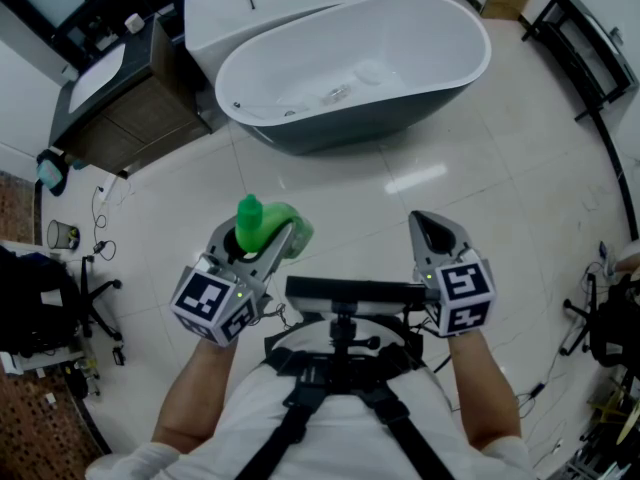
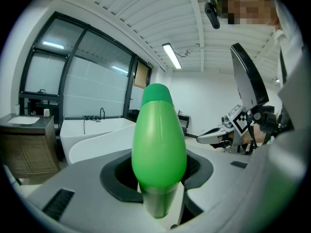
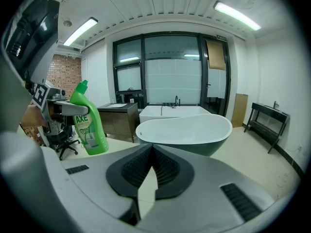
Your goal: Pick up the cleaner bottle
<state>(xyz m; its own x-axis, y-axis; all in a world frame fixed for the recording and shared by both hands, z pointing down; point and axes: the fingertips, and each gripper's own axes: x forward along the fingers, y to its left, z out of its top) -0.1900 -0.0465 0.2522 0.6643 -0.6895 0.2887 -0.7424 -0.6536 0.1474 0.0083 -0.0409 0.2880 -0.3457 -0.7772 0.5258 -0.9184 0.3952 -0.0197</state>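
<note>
Left claw [image 1: 272,240]: jaws clamped on the green cleaner bottle [image 1: 262,223], which is held clear of the floor [image 1: 480,178]. Right claw [image 1: 425,223]: jaws fully together, nothing between them, positioned at 3 o'clock of the left claw. Bathtub [image 1: 380,123]: at 12 o'clock, well apart.

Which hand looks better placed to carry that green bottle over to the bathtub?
Left. The left hand-held gripper already clamps the green bottle, while the right hand-held gripper is shut and empty, off to the side.
</note>
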